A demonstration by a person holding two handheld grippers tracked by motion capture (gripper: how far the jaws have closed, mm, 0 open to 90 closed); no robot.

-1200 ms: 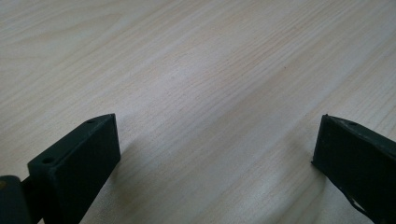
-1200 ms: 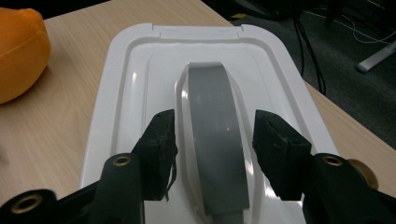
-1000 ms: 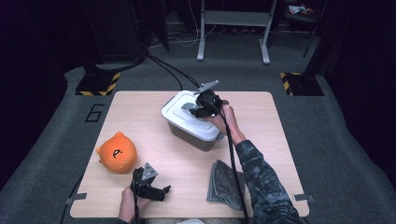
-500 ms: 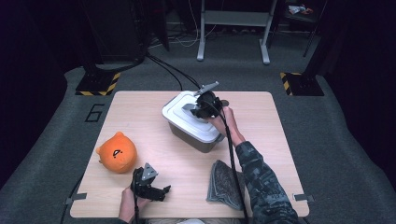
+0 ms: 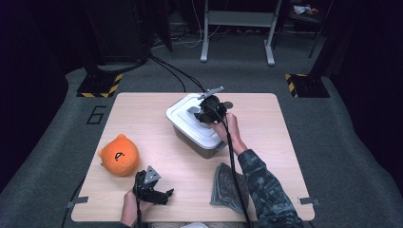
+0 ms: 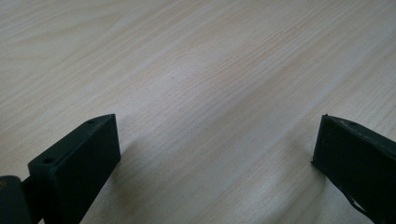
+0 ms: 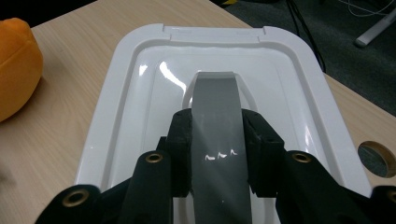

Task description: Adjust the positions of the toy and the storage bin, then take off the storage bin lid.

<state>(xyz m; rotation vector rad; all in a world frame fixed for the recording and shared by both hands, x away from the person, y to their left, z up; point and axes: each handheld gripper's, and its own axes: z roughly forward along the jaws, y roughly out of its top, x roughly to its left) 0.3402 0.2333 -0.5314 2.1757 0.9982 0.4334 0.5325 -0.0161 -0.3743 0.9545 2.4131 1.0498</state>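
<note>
A white lid (image 5: 187, 121) covers a grey box (image 5: 199, 147) at the table's middle. The lid has a grey strap handle (image 7: 217, 107) along its centre. My right gripper (image 7: 217, 135) comes down onto it from above. Its jaws have just been closing, and the pads (image 7: 181, 140) now press on both sides of the handle. In the high view the right gripper (image 5: 203, 114) sits on top of the lid. My left gripper (image 5: 164, 194) rests near the front edge, open, its jaws (image 6: 215, 154) wide apart over bare wood.
An orange plush toy (image 5: 119, 154) lies at the front left of the wooden table (image 5: 142, 114). A folded grey cloth (image 5: 225, 187) lies at the front, beside the right forearm. A round hole (image 7: 376, 158) in the tabletop lies beyond the box.
The right gripper has shifted slightly on the lid and closed in on the handle. The left gripper, the plush toy and the cloth have kept still.
</note>
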